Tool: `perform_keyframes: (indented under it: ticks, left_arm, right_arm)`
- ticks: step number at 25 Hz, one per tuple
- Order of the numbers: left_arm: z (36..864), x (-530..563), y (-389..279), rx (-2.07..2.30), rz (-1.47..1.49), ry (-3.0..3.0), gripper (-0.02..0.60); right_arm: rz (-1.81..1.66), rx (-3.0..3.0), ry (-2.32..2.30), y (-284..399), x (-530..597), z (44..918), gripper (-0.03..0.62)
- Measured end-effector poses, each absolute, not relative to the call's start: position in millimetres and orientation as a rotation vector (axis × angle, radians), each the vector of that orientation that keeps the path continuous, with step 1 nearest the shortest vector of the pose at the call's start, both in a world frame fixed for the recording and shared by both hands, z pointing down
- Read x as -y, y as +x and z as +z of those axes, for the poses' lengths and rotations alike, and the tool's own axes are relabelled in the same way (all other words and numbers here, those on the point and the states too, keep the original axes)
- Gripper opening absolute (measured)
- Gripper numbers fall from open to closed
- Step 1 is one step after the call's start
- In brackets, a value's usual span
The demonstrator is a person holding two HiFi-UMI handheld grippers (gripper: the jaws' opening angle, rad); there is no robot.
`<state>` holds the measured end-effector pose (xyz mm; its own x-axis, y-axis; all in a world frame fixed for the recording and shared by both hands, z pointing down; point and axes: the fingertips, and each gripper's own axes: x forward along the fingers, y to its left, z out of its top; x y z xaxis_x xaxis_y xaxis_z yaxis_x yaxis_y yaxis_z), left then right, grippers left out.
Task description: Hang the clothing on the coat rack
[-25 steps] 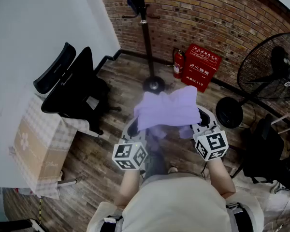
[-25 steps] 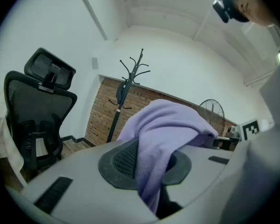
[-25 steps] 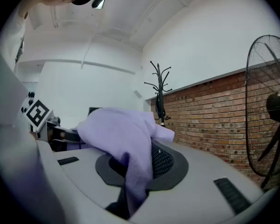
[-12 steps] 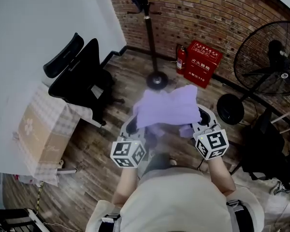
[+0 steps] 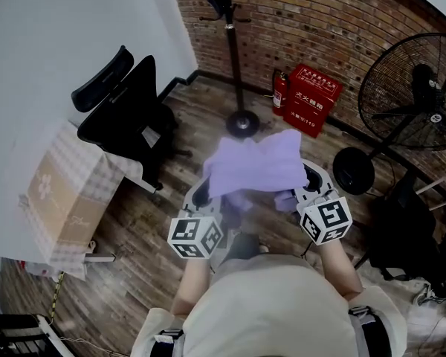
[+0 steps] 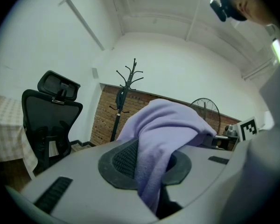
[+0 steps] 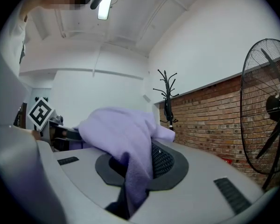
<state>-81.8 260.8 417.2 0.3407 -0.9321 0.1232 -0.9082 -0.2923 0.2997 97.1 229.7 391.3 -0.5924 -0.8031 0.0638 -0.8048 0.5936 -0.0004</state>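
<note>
A: Counts, quick. Clothing?
B: One lavender fleece garment (image 5: pixel 256 166). One tall black metal coat rack (image 5: pixel 234 58).
A: Tools?
B: Two grey two-jaw ones: left tool (image 6: pixel 149 164), right tool (image 7: pixel 139 164). Two black-and-white marker cubes (image 5: pixel 197 236), one per tool.
A: Rest of the room?
B: One black mesh office chair (image 5: pixel 126 117). One red fire-equipment box (image 5: pixel 311 95). One red fire extinguisher (image 5: pixel 279 95). One black round floor fan (image 5: pixel 412 95). One brown cardboard box (image 5: pixel 59 207).
A: Done.
</note>
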Motion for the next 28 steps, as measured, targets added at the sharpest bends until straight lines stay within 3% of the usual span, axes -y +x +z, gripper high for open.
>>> perform_keyframes:
  ticks: [12,28]
  left_arm:
    - [414.2,-224.1,-78.3,1.633,-0.124,2.303,0.052]
    - [404.0,-69.7,-97.5,1.597,-0.155,2.331,0.052]
  right_arm:
    - [0.07,2.762,1.396,100.7,-196.0,396.1,0.049]
    - [0.027,2.738,1.438,81.7,-46.4,382.3,0.049]
